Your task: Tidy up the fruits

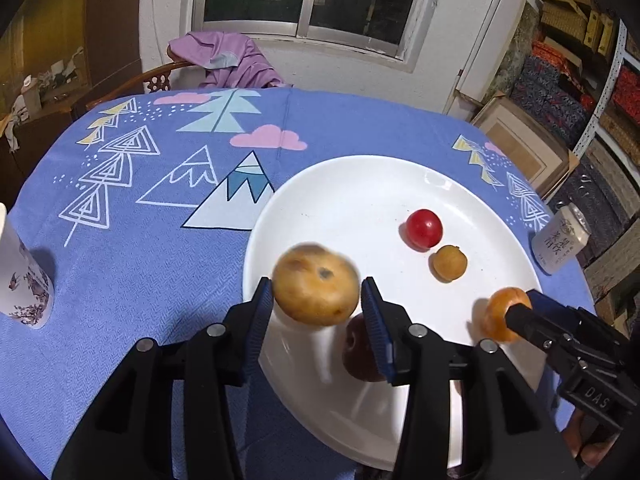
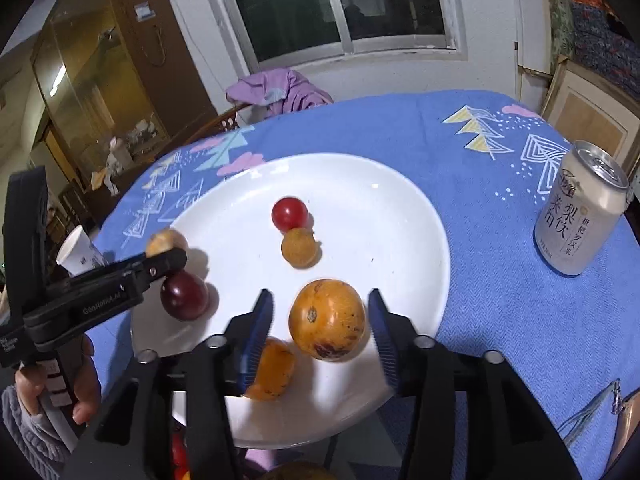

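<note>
A white plate (image 1: 360,184) (image 2: 360,184) lies on the blue tablecloth. My left gripper (image 1: 316,296) stands open over its near left rim. A blurred yellow-brown fruit (image 1: 316,290) sits between its pads, with a thin gap on the right side. A dark purple fruit (image 1: 358,348) (image 2: 184,295) lies just below it. My right gripper (image 2: 322,304) is open around a spotted orange fruit (image 2: 326,320), with gaps on both sides. A second orange fruit (image 2: 272,368) lies under its left finger. A red cherry tomato (image 2: 289,213) and a small tan fruit (image 2: 299,247) touch mid-plate.
A drink can (image 2: 580,216) stands right of the plate. A paper cup (image 1: 20,280) stands at the table's left edge. A chair with a purple garment (image 1: 228,60) is behind the table. A person's hand (image 2: 80,380) holds the left gripper's handle.
</note>
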